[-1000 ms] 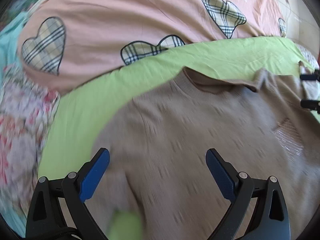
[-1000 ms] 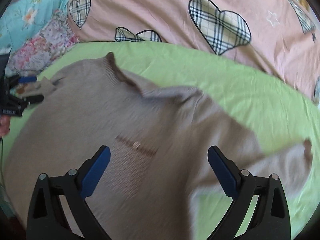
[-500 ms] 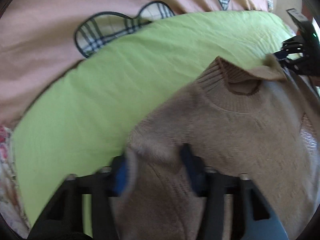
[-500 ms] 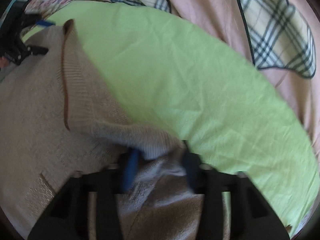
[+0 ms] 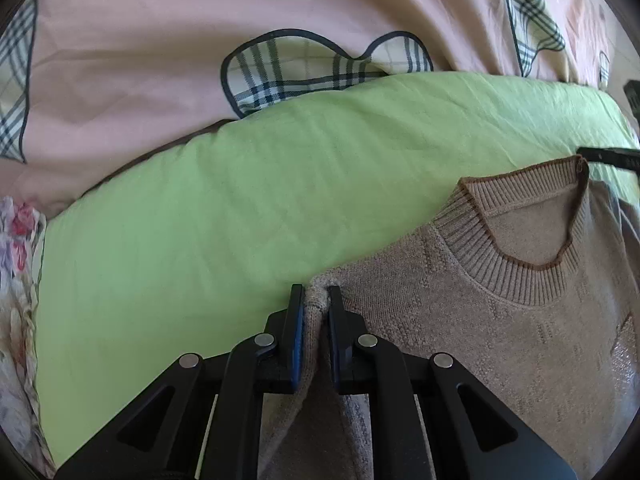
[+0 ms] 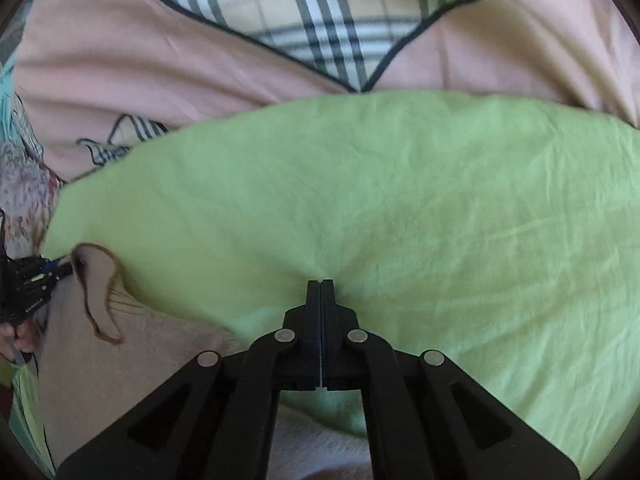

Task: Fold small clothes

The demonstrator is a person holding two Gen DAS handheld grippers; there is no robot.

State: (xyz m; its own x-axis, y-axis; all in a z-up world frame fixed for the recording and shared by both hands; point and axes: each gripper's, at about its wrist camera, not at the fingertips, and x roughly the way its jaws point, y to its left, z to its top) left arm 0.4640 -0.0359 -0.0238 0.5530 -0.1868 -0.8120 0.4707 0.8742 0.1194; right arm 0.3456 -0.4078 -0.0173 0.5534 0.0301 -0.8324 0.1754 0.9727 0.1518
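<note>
Since the earlier frames both grippers have travelled out from over the sweater's body to its shoulders, and their jaws, wide apart then, have just been closing.

The carrying surface is a bed under a light green sheet (image 5: 224, 216). Along the sheet's far edge lies a pink quilt (image 5: 132, 64) with plaid heart patches, and at its left edge a floral fabric (image 5: 16, 280) shows. The room beyond is not visible.

The beige knit sweater (image 5: 500, 320) lies front up on the green sheet, toward its near edge, its ribbed collar (image 5: 520, 276) with brown trim pointing to the far edge.

The left gripper (image 5: 318, 300) tilts steeply down at the sweater's shoulder edge; its blue-padded jaws are clenched on a pinched ridge of the knit, which stands up between them.

The right gripper (image 6: 321, 292) also points steeply down, its jaws pressed together with no gap visible. Its tips rest on puckered green sheet just beyond the sweater's other shoulder; the knit lies beside and under its frame, and no knit shows between the tips. A hand (image 6: 20, 336) holds the left gripper at the collar's far side.
</note>
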